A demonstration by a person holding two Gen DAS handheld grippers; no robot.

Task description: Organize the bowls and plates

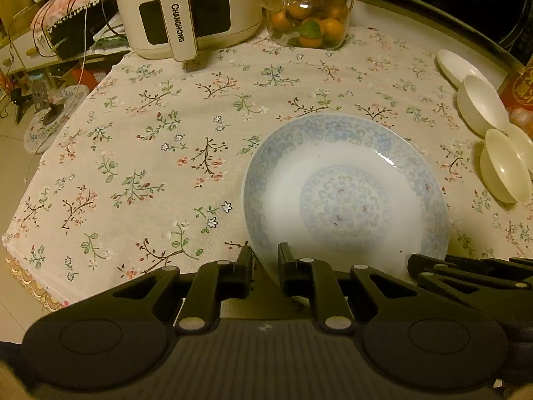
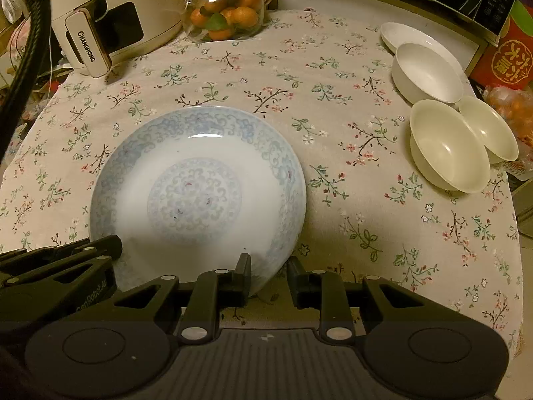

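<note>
A blue-patterned plate (image 1: 346,193) (image 2: 196,190) lies on the floral tablecloth (image 1: 150,153). My left gripper (image 1: 265,260) is shut on the plate's near left rim, one finger on each side of the edge. My right gripper (image 2: 268,266) straddles the near right rim. Its left finger lies over the plate and its right finger stands a little off the edge, with the jaws easing apart. Each gripper also shows in the other's view: the right gripper (image 1: 419,266) and the left gripper (image 2: 111,245). At the right stand a white bowl (image 2: 426,70), a white plate (image 2: 399,33) and two cream bowls (image 2: 446,146) (image 2: 489,126).
A cream air fryer (image 2: 110,10) and a glass jar of oranges (image 2: 226,10) stand at the back of the table. A red box (image 2: 509,63) sits at the far right. The table's left edge (image 1: 20,243) drops to the floor, and a black cable (image 2: 23,50) hangs at the left.
</note>
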